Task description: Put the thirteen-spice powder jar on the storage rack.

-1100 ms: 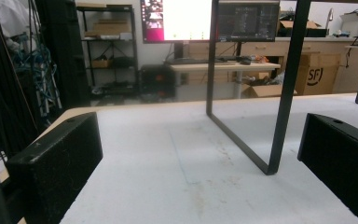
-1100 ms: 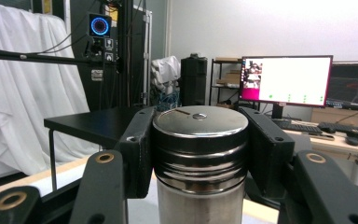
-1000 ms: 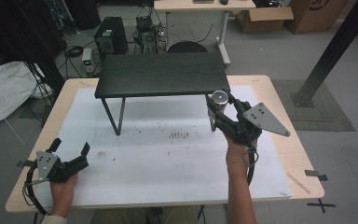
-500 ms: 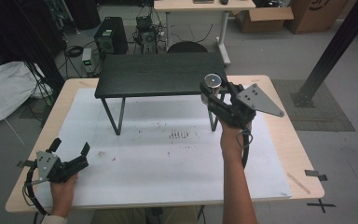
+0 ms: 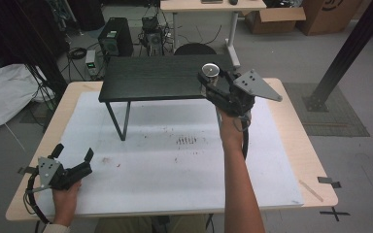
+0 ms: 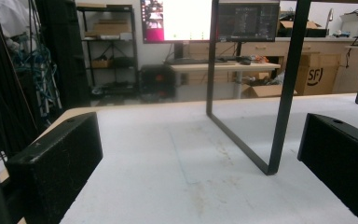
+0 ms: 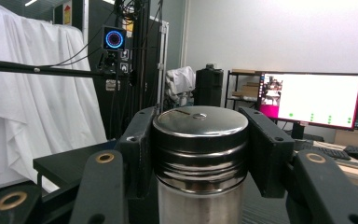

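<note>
So the right hand-held gripper (image 5: 212, 81) is pinching a shiny cylindrical steel canister (image 5: 210, 74) just under its lid, holding it upright over the right end of the low black slatted shelf (image 5: 155, 77) that stands on the counter (image 5: 175, 160). I'd keep it level and lower it straight down onto the slats before letting go. The left hand-held gripper (image 5: 73, 154) rests spread and empty near the counter's front-left corner.

Dim, soft-focus room light; glare from bright monitors; blurred near foreground.
</note>
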A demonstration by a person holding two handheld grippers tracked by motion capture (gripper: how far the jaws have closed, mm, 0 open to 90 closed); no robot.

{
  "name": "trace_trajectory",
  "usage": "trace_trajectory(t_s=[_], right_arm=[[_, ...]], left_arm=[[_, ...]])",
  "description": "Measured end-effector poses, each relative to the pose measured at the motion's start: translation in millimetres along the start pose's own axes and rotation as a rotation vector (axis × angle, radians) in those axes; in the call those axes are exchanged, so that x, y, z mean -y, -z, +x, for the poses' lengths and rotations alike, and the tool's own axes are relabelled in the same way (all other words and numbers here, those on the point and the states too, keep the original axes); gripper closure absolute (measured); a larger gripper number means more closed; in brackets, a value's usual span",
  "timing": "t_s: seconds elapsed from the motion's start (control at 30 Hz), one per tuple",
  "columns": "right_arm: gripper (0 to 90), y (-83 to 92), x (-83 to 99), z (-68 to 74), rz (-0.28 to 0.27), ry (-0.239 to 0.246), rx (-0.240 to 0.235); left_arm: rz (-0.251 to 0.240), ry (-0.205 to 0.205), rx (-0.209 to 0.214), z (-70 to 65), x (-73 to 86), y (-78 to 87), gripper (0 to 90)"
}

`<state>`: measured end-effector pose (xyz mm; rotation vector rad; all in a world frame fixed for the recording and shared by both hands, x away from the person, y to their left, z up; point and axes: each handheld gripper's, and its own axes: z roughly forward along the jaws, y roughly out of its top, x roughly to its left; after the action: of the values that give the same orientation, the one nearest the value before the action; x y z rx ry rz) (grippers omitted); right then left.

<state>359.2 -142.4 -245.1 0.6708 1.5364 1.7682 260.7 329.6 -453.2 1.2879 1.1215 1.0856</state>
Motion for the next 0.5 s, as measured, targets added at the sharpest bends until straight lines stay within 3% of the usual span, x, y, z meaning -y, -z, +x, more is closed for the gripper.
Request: trace_trajectory(t_s=[0.5], right_arm=[[49.4, -32.7, -3.1, -5.7, 0.027, -0.015, -0.012]], left_arm=[[-0.002, 0.003, 0.000, -0.2, 0.0, -0.2, 0.2]])
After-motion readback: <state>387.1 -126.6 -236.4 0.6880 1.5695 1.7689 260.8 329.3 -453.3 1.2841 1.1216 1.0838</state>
